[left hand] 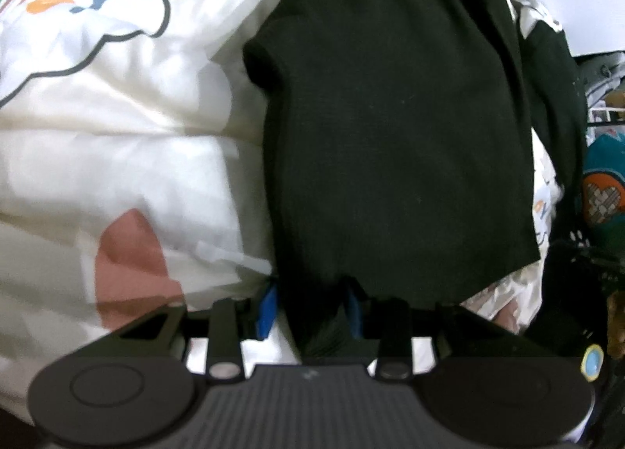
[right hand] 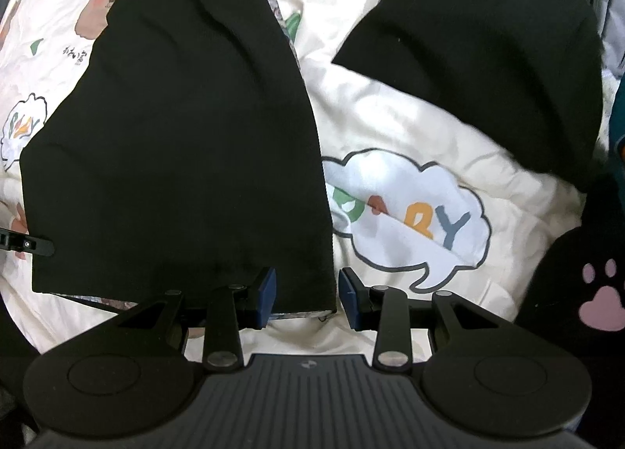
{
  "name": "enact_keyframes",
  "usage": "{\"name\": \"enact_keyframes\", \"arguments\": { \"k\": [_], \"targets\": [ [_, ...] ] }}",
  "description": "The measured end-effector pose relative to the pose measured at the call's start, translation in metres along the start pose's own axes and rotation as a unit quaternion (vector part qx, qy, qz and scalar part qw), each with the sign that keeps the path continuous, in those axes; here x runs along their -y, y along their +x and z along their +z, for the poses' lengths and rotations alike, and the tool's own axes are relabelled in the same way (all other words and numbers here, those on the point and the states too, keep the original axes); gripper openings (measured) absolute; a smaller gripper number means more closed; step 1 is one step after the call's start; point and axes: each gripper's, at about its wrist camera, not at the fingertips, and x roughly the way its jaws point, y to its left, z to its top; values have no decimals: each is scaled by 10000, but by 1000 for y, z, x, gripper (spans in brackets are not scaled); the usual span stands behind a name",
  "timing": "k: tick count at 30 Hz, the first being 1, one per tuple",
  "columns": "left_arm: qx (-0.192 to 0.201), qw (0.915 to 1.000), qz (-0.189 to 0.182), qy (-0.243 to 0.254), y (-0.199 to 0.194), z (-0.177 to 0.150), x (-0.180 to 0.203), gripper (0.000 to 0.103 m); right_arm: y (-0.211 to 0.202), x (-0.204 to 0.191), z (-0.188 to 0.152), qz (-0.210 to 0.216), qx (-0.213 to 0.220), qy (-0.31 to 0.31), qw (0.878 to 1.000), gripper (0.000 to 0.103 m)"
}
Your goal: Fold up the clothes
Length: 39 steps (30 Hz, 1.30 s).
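Two dark garments lie on the printed quilt (right hand: 390, 129): the black garment (right hand: 175, 136) being worked, a long panel with a straight hem, and a second dark piece (right hand: 488, 58) well apart. The right tongs (right hand: 306, 298) straddle its near hem corner, pads slightly clear, so apparently not pinching. The left tongs (left hand: 310, 310) have cloth bunched between their blue pads, seemingly gripped. Judging by this, folding is partway; the final folds remain.
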Motion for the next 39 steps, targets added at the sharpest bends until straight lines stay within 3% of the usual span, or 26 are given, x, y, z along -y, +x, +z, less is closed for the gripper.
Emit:
{"name": "enact_keyframes", "arguments": {
  "k": [6, 12, 15, 17, 28, 33, 39],
  "targets": [
    [-34, 9997, -218, -110, -5, 5, -12, 40, 17, 18, -7, 339, -107, 183, 9992, 40],
    [-41, 10000, -61, 61, -6, 7, -6, 40, 26, 43, -17, 600, -116, 676, 9958, 40],
    [-66, 9998, 78, 185, -7, 8, -4, 34, 26, 48, -20, 782, -11, 828, 9935, 40],
    [-125, 9997, 119, 190, -4, 8, -2, 22, 24, 48, -21, 893, 112, 852, 9923, 40],
    [-240, 9995, -3, 207, -14, 14, -11, 15, 39, 45, -19, 1141, 113, 880, 9895, 40],
    [-281, 9994, 58, 215, -15, 19, -15, 16, 51, 44, -15, 1143, 52, 848, 9898, 40],
    [-198, 9997, -60, 117, -11, 21, -16, 32, 58, 43, -19, 1099, 38, 992, 9890, 40]
  ]
}}
